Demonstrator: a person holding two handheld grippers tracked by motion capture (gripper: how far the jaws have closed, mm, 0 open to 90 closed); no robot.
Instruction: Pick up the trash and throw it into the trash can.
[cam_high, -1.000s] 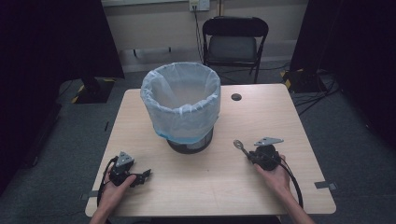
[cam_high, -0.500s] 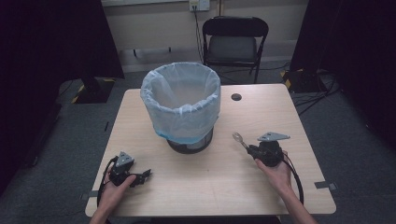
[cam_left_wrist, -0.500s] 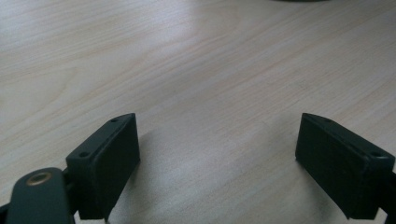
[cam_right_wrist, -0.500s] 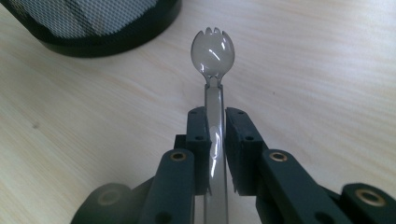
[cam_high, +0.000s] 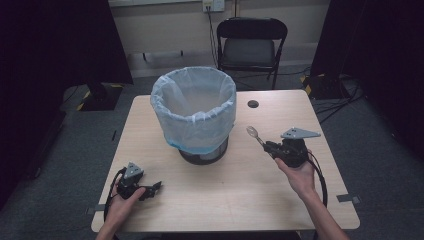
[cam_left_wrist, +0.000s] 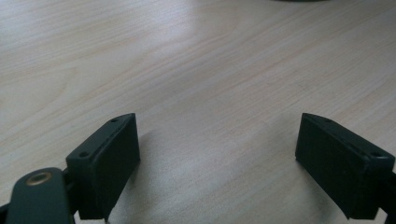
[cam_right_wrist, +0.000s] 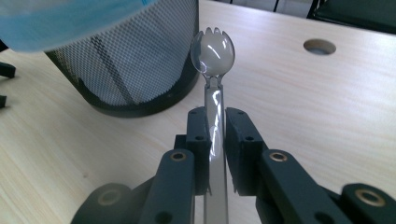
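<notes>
Right gripper (cam_right_wrist: 215, 140) clamps a clear spork (cam_right_wrist: 214, 60), handle end cut off.

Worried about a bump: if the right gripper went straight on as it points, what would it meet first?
Probably the mesh bin: the clear spork clamped in the right gripper leads, aimed near its right edge; depth is unclear.

Grey carpet floor (cam_high: 390, 150), black folding chair (cam_high: 251, 42) behind table, dark curtains (cam_high: 55, 40) both sides, wall outlet (cam_high: 208, 5).

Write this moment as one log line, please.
right claw: shut on clear spork | left claw: open, over table | lined bin: centre
</notes>
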